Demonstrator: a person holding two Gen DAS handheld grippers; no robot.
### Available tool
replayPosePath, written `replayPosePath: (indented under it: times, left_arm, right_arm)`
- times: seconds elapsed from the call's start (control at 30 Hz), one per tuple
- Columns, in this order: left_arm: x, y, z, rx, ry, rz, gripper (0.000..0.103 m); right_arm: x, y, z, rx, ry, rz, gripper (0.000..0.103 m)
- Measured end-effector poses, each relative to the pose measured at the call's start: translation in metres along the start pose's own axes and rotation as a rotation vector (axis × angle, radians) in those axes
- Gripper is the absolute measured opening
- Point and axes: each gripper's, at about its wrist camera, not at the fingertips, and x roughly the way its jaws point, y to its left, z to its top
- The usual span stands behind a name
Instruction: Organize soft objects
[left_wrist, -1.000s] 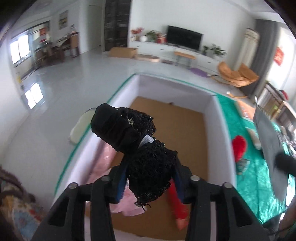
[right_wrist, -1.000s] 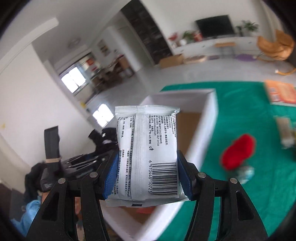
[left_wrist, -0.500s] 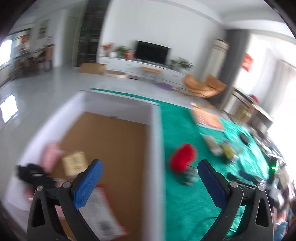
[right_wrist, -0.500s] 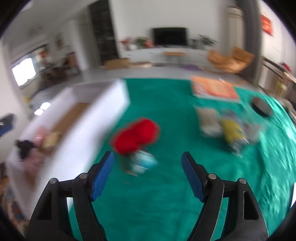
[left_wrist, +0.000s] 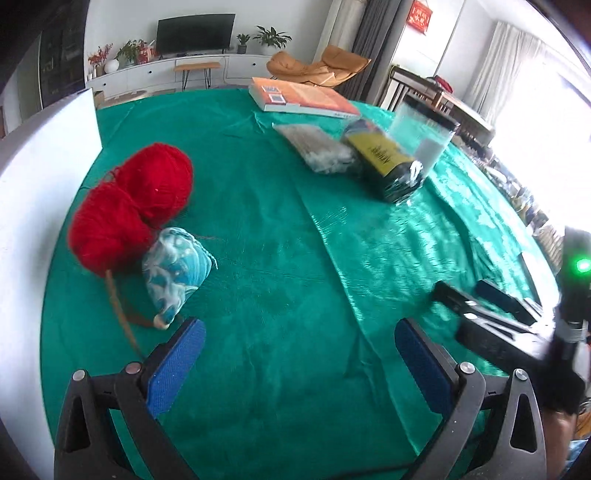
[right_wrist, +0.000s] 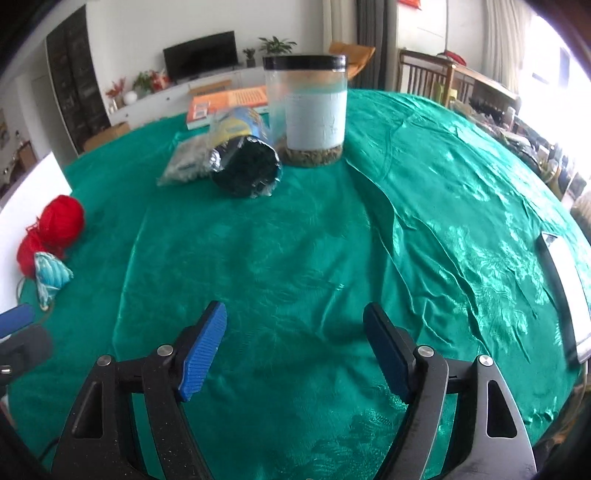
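Two red yarn balls (left_wrist: 129, 206) lie on the green tablecloth (left_wrist: 295, 258), touching a blue-and-white cloth pouch (left_wrist: 175, 269) with a brown cord. My left gripper (left_wrist: 297, 326) hangs open and empty over the cloth, its left pad just below and right of the pouch. My right gripper (right_wrist: 295, 314) is also open and empty above bare cloth near the table's middle. From there the yarn (right_wrist: 55, 229) and pouch (right_wrist: 50, 277) sit far left. A clear bag (right_wrist: 184, 162) and a yellow-and-black foil packet (right_wrist: 243, 162) lie ahead of it.
The white box wall (left_wrist: 33, 221) stands along the left edge beside the yarn. A black-lidded clear jar (right_wrist: 310, 110) stands upright behind the packet, with an orange book (left_wrist: 303, 98) further back. A flat dark-edged device (right_wrist: 565, 288) lies at the right.
Both grippers let go of their loads, the left a black lace piece and the right a white packet. Both swung right from the box and down over the green cloth, jaws wide.
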Motion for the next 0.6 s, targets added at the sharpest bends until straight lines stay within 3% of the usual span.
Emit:
replayPosePath:
  times: [0.3, 0.47, 0.6]
  left_arm:
    - [0.026, 0.001, -0.008, 0.116, -0.003, 0.056, 0.103]
    - [0.030, -0.010, -0.009, 0.171, 0.018, 0.128, 0.103]
    - [0.031, -0.011, -0.009, 0.176, 0.024, 0.126, 0.103]
  right_arm:
    - [-0.007, 0.009, 0.001, -0.018, 0.009, -0.023, 0.084]
    - [-0.013, 0.009, -0.009, -0.020, 0.007, -0.024, 0.085]
    - [-0.014, 0.009, -0.009, -0.020, 0.007, -0.024, 0.086]
